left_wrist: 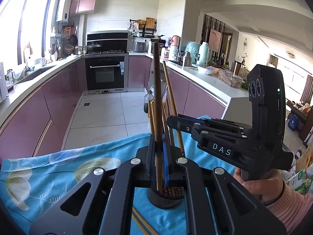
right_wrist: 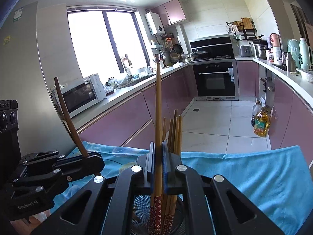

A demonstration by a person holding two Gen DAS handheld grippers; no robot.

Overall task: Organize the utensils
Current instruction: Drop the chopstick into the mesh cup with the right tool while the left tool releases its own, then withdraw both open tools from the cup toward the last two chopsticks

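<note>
A dark round holder [left_wrist: 166,197] stands on the blue cloth and holds several wooden chopsticks [left_wrist: 171,105]. My left gripper [left_wrist: 160,154] is shut on a dark brown chopstick [left_wrist: 157,98], upright, its lower end in the holder. My right gripper [right_wrist: 158,160] is shut on a light wooden chopstick [right_wrist: 158,105] with a red patterned end, upright over the mesh holder [right_wrist: 140,211] among several other chopsticks [right_wrist: 175,131]. The right gripper also shows in the left wrist view [left_wrist: 176,121], beside the chopsticks. The left gripper shows in the right wrist view [right_wrist: 92,160], holding the dark chopstick [right_wrist: 67,117].
A blue flowered cloth [left_wrist: 58,168] covers the table. Two loose chopsticks [left_wrist: 140,223] lie on it by the holder. Beyond are pink kitchen cabinets [left_wrist: 39,109], an oven [left_wrist: 105,74] and oil bottles [right_wrist: 261,123] on the tiled floor.
</note>
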